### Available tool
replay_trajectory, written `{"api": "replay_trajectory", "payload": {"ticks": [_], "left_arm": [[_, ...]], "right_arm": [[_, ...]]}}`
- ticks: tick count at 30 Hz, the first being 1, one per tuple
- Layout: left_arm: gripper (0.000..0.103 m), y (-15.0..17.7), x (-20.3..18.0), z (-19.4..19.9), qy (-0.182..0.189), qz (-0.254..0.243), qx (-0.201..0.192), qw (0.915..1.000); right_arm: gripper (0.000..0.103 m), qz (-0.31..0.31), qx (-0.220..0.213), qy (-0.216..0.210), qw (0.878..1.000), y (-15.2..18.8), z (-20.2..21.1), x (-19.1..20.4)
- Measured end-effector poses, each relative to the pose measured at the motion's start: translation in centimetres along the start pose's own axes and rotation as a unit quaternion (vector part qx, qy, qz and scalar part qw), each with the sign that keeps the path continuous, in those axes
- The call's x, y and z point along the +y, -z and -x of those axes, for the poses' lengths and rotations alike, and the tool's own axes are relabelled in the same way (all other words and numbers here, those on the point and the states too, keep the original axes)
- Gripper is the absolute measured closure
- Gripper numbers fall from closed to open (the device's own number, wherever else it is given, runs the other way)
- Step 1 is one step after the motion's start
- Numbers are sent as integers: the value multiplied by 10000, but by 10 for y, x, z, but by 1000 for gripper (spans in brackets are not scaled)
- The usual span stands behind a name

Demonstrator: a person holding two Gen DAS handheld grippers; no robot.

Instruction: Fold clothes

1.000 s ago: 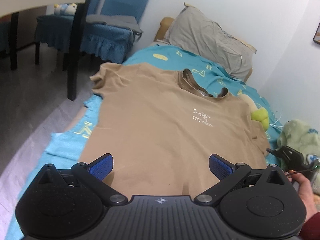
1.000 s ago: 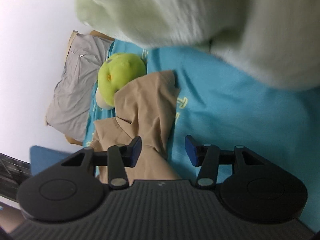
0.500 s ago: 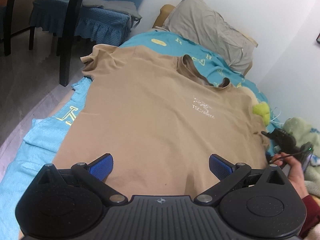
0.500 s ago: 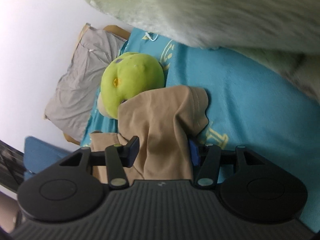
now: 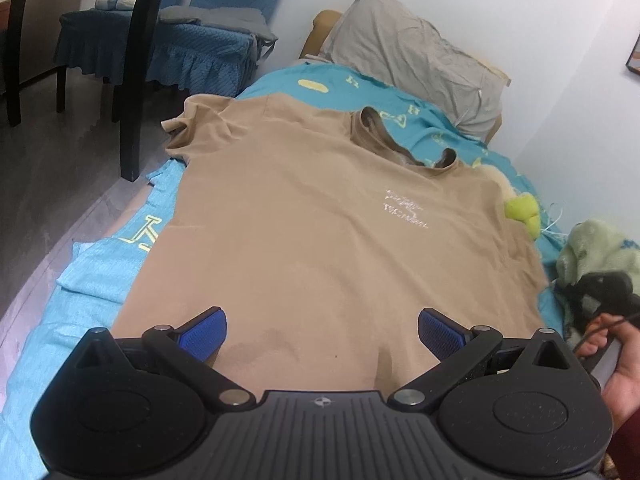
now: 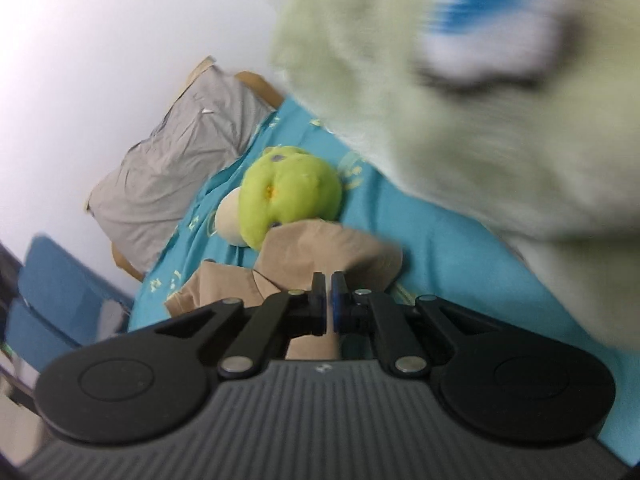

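Note:
A tan T-shirt (image 5: 320, 240) lies spread flat, front up, on the teal bedsheet (image 5: 92, 272), with its collar toward the pillow. My left gripper (image 5: 322, 316) hovers open over the shirt's bottom hem, and nothing sits between its blue pads. In the right wrist view my right gripper (image 6: 329, 284) has its jaws closing tight on the shirt's right sleeve (image 6: 332, 248). The tan fabric is pinched between the pads and bunches up ahead of them. The hand (image 5: 616, 364) holding that gripper shows at the shirt's right edge.
A green plush toy (image 6: 288, 196) lies just beyond the held sleeve. A pale green fuzzy blanket (image 6: 480, 120) looms blurred at the right. A grey pillow (image 5: 416, 56) leans on the wall. Left of the bed stand a dark table leg (image 5: 136, 80) and a blue-covered chair (image 5: 200, 48).
My right gripper moved onto the sleeve, shut on it and lifted it a little while rolling. The left gripper stayed open over the hem.

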State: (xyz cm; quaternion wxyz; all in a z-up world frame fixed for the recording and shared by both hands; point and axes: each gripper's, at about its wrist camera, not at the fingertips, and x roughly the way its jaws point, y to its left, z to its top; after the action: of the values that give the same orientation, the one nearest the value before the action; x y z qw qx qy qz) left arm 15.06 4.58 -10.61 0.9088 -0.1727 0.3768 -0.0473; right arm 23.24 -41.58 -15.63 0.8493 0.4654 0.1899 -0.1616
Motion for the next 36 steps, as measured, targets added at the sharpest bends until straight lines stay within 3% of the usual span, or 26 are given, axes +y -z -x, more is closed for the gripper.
{"api": "replay_trajectory", "payload": {"ticks": [3, 5, 6, 9, 10, 20, 22, 23, 24, 25, 27, 28, 31, 33, 34, 36], "left_arm": [[0, 0, 0, 5, 27, 1, -49, 10000], [0, -1, 1, 6, 50, 41, -56, 10000], [0, -1, 2, 5, 45, 62, -45, 10000], [0, -1, 3, 2, 55, 125, 18, 9999], [0, 0, 4, 1, 75, 143, 50, 9999], [0, -5, -2, -17, 206, 98, -19, 9997], [0, -8, -2, -21, 250, 166, -25, 9995], [0, -9, -1, -22, 255, 202, -26, 9995], [0, -10, -1, -24, 257, 230, -22, 9994], [0, -11, -1, -24, 262, 257, -19, 9993], [0, -13, 0, -22, 267, 302, -66, 9992], [0, -15, 1, -19, 273, 320, -106, 9991], [0, -25, 2, -5, 293, 200, -293, 9989], [0, -35, 3, 11, 16, -57, -461, 9989], [0, -40, 6, 18, -163, -150, -517, 9984], [0, -47, 14, 30, -491, -302, -631, 9963]], "right_arm": [[94, -636, 361, -173, 9972, 3, -2, -20], [92, -708, 370, -247, 9965, 6, -1, -22], [85, -712, 376, -300, 9963, 8, -3, -21], [26, -681, 303, -357, 9966, 11, -9, -18], [22, -662, 251, -347, 9969, 12, -11, -18], [23, -543, 89, -483, 9973, 5, -65, -20], [36, -337, 144, -466, 9982, 2, -77, -9], [36, -150, 198, -346, 9991, 1, -83, -2], [47, 10, 186, -178, 9997, 1, -86, 4], [68, 159, 150, -5, 9998, 1, -87, 10], [92, 454, 9, 290, 9985, 1, -87, 21], [92, 667, -184, 341, 9970, 2, -82, 29], [93, 1502, -769, 473, 9845, 7, -62, 61], [93, 2099, -1049, 587, 9703, 15, -50, 90], [93, 2441, -1177, 641, 9604, 21, -44, 108], [93, 3304, -1481, 721, 9294, 41, -29, 144]]}}
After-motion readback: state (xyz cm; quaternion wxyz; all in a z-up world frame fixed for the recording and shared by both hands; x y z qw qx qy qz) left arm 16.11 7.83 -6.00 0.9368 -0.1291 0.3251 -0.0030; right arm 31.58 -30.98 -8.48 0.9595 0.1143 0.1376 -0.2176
